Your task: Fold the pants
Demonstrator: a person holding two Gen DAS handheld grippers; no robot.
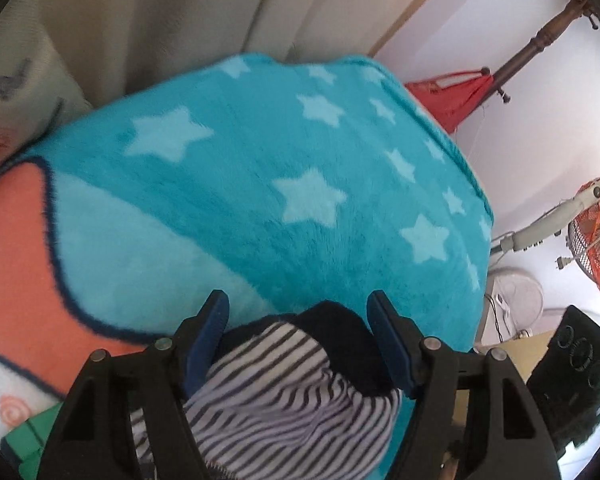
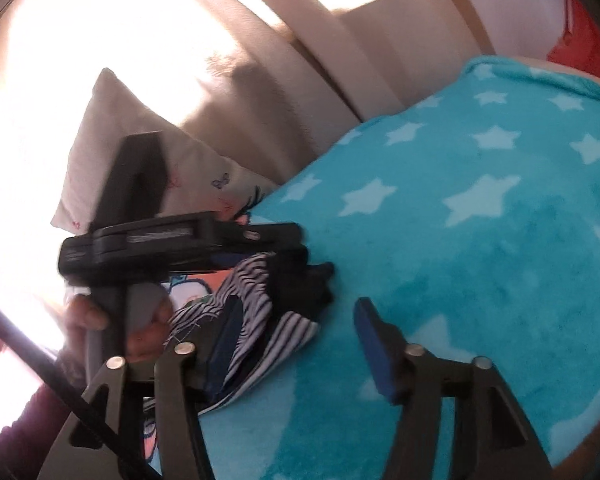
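The pants [image 1: 284, 396] are white with dark stripes and a dark navy part, bunched on a teal star blanket [image 1: 300, 168]. My left gripper [image 1: 298, 312] is open, its blue pads on either side of the bunched cloth, not closed on it. In the right wrist view the pants [image 2: 276, 312] lie in a folded heap at the left. The left gripper's black body [image 2: 180, 248] sits over the heap, held by a hand [image 2: 100, 320]. My right gripper [image 2: 296, 320] is open, its left finger [image 2: 224, 336] against the pants, its right finger over bare blanket.
The blanket [image 2: 480, 260] has an orange and white patterned part [image 1: 16, 264] at the left. A pillow [image 2: 100, 152] and beige curtains [image 1: 160, 20] lie behind. A fan [image 1: 596, 240], a wooden coat stand [image 1: 540, 44], a red bag [image 1: 456, 96] and a black appliance [image 1: 576, 372] stand to the right.
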